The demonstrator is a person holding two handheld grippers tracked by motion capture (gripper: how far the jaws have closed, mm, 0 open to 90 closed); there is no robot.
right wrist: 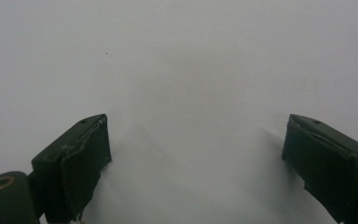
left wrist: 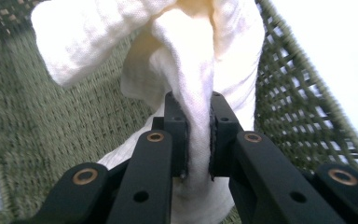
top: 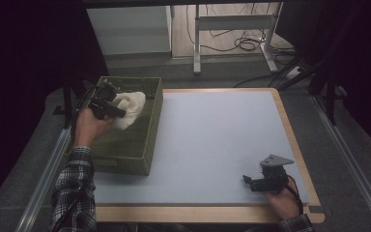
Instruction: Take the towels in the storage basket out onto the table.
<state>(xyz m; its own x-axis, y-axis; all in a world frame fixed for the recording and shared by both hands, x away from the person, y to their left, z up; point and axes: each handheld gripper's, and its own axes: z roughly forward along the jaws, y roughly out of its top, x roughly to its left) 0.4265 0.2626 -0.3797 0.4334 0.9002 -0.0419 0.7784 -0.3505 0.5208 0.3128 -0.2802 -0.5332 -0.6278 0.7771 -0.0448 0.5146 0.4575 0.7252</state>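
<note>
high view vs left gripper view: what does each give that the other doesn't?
High view: the whole layout. The green basket sits at the table's left edge, the left gripper is over it, and the right gripper rests open near the front right corner.

Left gripper view: the grip itself. Both pads pinch a fold of the white cloth, with the basket's woven wall close behind.

Both: the cloth held by the left gripper, bunched and hanging over the basket.
</note>
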